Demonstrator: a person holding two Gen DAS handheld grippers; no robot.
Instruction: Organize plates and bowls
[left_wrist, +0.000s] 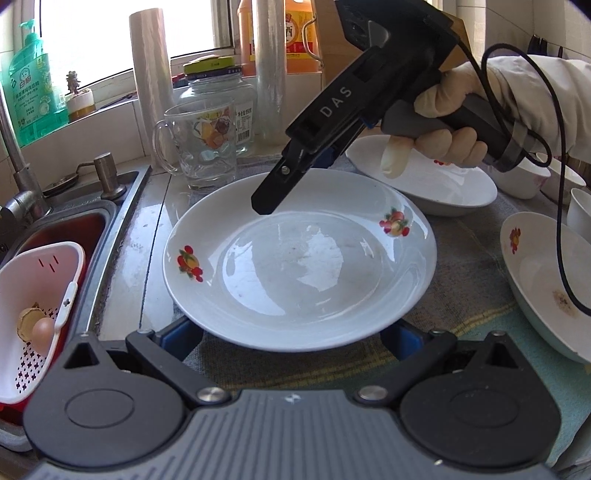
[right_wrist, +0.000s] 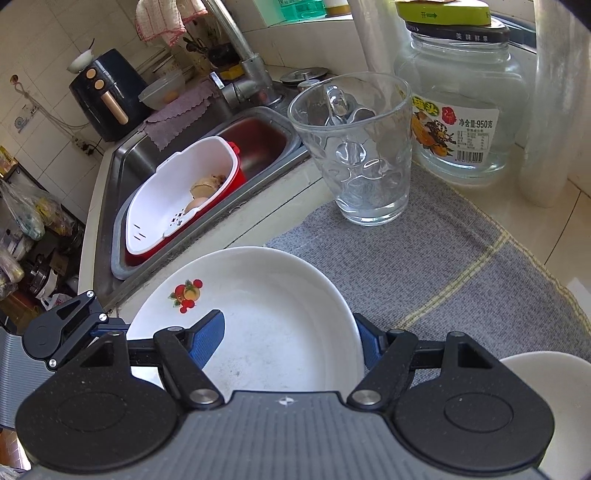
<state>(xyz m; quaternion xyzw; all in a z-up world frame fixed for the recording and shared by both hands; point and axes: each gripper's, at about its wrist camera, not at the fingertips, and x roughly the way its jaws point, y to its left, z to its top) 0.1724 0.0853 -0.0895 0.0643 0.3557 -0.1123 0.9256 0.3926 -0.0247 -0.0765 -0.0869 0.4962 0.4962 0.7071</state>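
Observation:
A white plate (left_wrist: 299, 254) with fruit decals hangs between both grippers, over the grey mat (left_wrist: 469, 273) beside the sink. My left gripper (left_wrist: 291, 338) has its jaws spread wide. Its blue pads (left_wrist: 177, 338) sit against the plate's sides under the near rim, with the tips hidden. My right gripper (left_wrist: 264, 205), held in a gloved hand (left_wrist: 443, 144), comes down onto the far rim. In the right wrist view this gripper (right_wrist: 289, 319) is shut on the plate (right_wrist: 266, 295), with one blue pad (right_wrist: 210, 332) inside the dish and the other outside the rim.
A second white plate (left_wrist: 424, 184), a pale green bowl (left_wrist: 535, 288) and small white bowls (left_wrist: 524, 177) lie to the right. A glass mug (right_wrist: 362, 155) and a jar (right_wrist: 461, 99) stand behind. The sink (right_wrist: 122, 158) with a white strainer basket (right_wrist: 177, 192) is at the left.

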